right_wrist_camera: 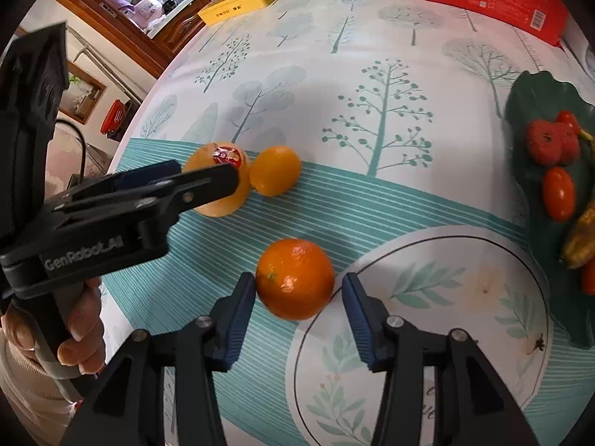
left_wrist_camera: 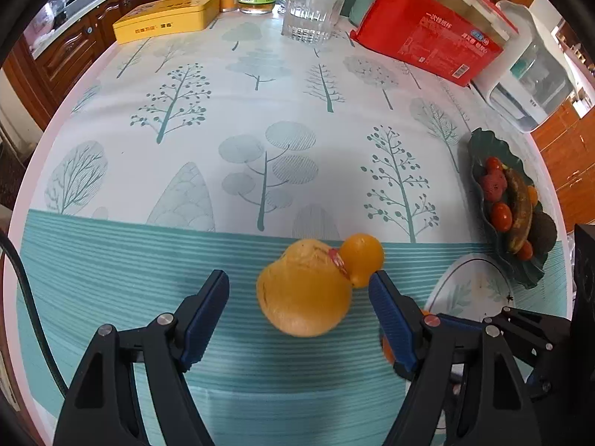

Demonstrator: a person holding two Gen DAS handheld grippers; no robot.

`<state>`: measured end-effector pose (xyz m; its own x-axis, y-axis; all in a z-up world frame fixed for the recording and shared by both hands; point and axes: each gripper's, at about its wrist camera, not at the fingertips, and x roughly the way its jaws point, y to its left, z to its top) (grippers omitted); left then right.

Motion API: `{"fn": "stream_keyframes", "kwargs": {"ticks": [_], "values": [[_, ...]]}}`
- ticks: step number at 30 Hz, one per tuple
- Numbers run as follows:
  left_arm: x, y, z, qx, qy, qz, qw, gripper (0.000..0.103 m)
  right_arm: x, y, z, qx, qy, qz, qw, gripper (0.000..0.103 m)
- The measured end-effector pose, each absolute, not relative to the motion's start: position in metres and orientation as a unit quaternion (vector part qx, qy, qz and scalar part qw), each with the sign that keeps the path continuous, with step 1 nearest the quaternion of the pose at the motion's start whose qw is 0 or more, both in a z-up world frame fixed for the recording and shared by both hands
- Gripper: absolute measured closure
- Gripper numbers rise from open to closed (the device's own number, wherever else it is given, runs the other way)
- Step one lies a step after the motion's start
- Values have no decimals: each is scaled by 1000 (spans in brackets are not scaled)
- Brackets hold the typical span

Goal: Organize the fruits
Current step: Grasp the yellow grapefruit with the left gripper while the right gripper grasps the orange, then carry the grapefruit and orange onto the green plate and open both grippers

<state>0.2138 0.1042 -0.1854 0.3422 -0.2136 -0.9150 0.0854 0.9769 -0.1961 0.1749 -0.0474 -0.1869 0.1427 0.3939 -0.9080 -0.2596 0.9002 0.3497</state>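
A large yellow-orange fruit (left_wrist_camera: 305, 293) with a red sticker lies on the striped part of the tablecloth, touching a smaller yellow fruit (left_wrist_camera: 361, 260). My left gripper (left_wrist_camera: 297, 291) is open and straddles the large fruit, with a gap on each side. In the right wrist view an orange (right_wrist_camera: 295, 278) sits between the fingers of my right gripper (right_wrist_camera: 297, 297). That gripper is open: the left pad is at the orange's skin and the right pad is slightly clear. The left gripper (right_wrist_camera: 208, 174) and both yellow fruits show at the upper left. A dark green leaf-shaped plate (right_wrist_camera: 531, 89) holds cherry tomatoes, red berries and a banana.
At the table's far edge stand a yellow tin (left_wrist_camera: 167, 18), a drinking glass (left_wrist_camera: 306, 15), a red package (left_wrist_camera: 427, 37) and a white container (left_wrist_camera: 528, 85). A round white mat with a leaf print (right_wrist_camera: 427, 297) lies beside the orange. A person's hand (right_wrist_camera: 81, 327) holds the left gripper's handle.
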Motion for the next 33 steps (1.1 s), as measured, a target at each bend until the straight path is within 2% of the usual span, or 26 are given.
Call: {"fn": "stream_keyframes", "kwargs": {"ticks": [7,9,12,25,33], "values": [[222,106,-196,-69,566,-101,815,32,174,-39,-189,22,611,214,762,52],[222,106,-197,-71,565,-108,815,42,172,-38,-189,14,606,213,766,53],[220,107,-197,-76,564,-117,814,50,170,-37,-188,4,600,212,771,57],[181,110,-189,-68,562,-98,818,53,155,-44,-173,3,585,216,782,59],[138,94,-160,-63,545,-111,829,53,138,-59,-157,12,573,219,789,59]]}}
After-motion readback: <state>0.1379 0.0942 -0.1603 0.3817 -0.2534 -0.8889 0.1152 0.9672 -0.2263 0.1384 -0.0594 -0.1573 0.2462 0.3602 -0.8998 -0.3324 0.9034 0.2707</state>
